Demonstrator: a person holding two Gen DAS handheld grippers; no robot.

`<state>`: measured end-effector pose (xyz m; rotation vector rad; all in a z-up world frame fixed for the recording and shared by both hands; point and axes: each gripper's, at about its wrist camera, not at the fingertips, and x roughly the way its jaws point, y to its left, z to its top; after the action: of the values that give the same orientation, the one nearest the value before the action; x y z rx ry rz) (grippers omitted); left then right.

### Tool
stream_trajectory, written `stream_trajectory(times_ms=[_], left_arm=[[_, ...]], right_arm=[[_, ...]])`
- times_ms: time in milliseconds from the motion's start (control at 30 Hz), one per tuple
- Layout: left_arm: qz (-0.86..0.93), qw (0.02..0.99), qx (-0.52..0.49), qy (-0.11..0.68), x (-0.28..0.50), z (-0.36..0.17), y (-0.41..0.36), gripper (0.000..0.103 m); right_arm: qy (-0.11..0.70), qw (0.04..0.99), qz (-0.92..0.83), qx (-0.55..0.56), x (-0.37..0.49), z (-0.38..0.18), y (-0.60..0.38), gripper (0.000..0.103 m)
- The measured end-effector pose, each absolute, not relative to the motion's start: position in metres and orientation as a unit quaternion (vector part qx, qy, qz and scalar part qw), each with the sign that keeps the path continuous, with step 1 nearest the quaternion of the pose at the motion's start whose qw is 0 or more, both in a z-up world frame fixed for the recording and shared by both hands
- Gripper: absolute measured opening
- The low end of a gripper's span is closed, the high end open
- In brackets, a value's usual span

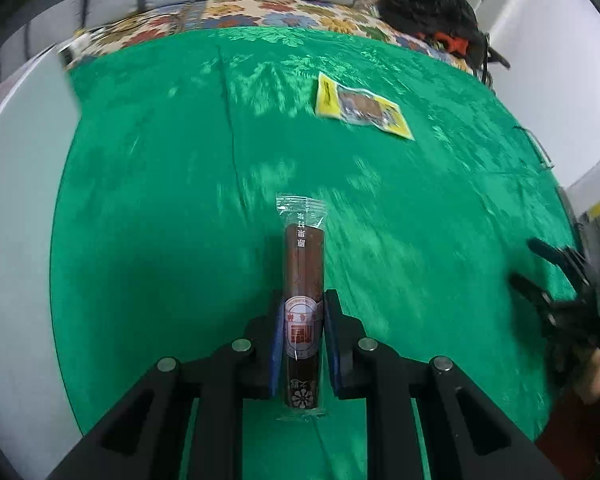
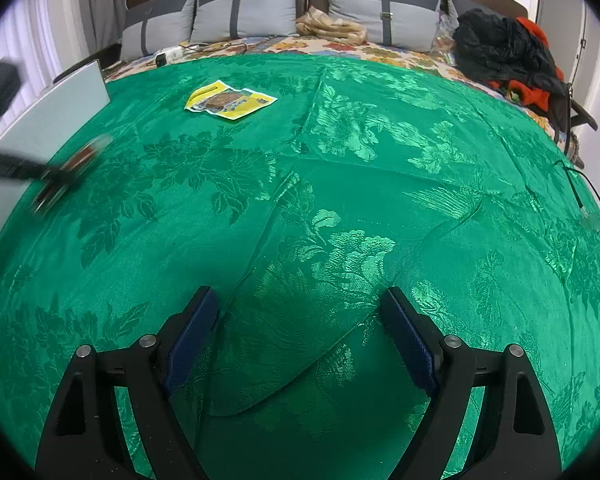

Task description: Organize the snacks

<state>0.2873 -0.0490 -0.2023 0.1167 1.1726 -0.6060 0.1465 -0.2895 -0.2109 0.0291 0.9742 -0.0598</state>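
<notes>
Left tongs (image 1: 302,340) clamp a brown snack roll (image 1: 303,280) in clear wrap, its red-and-white seal label too small to read, held above the green brocade bedspread (image 1: 160,200). At one o'clock a yellow snack packet (image 1: 360,106) lies flat. Right tongs (image 2: 300,320) gape empty over the cloth; only their view shows grey pillows (image 2: 252,12) at twelve o'clock.

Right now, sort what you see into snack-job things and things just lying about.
Job:
- brown snack stick in clear wrapper, clamped in the left gripper
- flat yellow snack packet on the green patterned cloth
- right gripper, open and empty

Lying about:
- black and orange clothing heap
- grey cushions
- folded beige cloth
</notes>
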Motion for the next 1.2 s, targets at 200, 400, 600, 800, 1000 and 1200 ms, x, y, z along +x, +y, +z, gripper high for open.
stream_trajectory(times_ms=[200, 400, 600, 800, 1000, 1200], left_arm=[[-0.224, 0.824, 0.035, 0.520, 0.244, -0.207, -0.031, 0.018], [-0.198, 0.849, -0.038, 0.488, 0.253, -0.214, -0.014, 0.045], [-0.166, 0.876, 0.052, 0.450, 0.249, -0.222, -0.032, 0.080], [-0.176, 0.870, 0.088, 0.452, 0.250, -0.231, -0.042, 0.103], [-0.177, 0.869, 0.090, 0.452, 0.252, -0.233, -0.042, 0.103], [-0.177, 0.870, 0.090, 0.452, 0.251, -0.232, -0.043, 0.103]], right_arm=[[0.468, 0.883, -0.029, 0.014, 0.146, -0.211, -0.289, 0.086], [0.467, 0.884, -0.031, 0.014, 0.146, -0.211, -0.289, 0.087], [0.468, 0.883, -0.033, 0.017, 0.147, -0.212, -0.291, 0.089], [0.489, 0.872, -0.018, 0.004, 0.156, -0.211, -0.290, 0.090], [0.452, 0.879, 0.100, -0.117, 0.260, -0.171, -0.258, 0.088], [0.523, 0.828, 0.154, -0.129, 0.379, -0.206, -0.240, 0.087]])
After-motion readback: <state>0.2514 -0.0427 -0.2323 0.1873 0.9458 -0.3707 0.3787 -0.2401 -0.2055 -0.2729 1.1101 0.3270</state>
